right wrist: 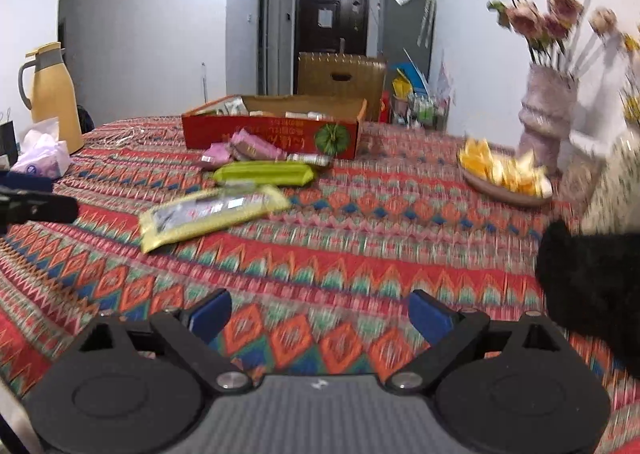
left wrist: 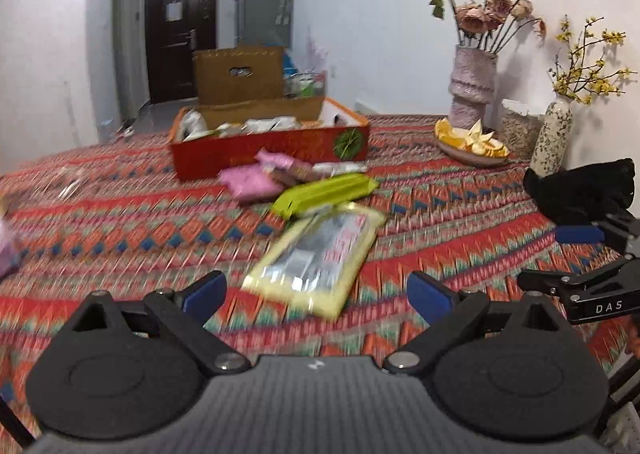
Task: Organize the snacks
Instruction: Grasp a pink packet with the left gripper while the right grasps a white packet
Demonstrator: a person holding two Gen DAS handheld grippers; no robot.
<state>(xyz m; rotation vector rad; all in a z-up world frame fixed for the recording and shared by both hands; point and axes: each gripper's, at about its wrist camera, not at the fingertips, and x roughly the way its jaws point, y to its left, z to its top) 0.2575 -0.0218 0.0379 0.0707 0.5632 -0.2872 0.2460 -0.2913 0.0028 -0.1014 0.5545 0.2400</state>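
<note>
Both grippers hung open and empty above the table's red zigzag-woven cloth (right wrist: 360, 254): the left gripper (left wrist: 316, 294) just short of a flat, glossy yellow-and-silver snack packet (left wrist: 320, 254), the right gripper (right wrist: 320, 314) over bare cloth with open room ahead. Beyond the packet lay a long green wrapped bar (left wrist: 324, 194), then a blurred cluster of pink wrappers (left wrist: 252, 182) touching a shallow red cardboard box (left wrist: 272, 150) already holding snacks near the table's far edge.
</note>
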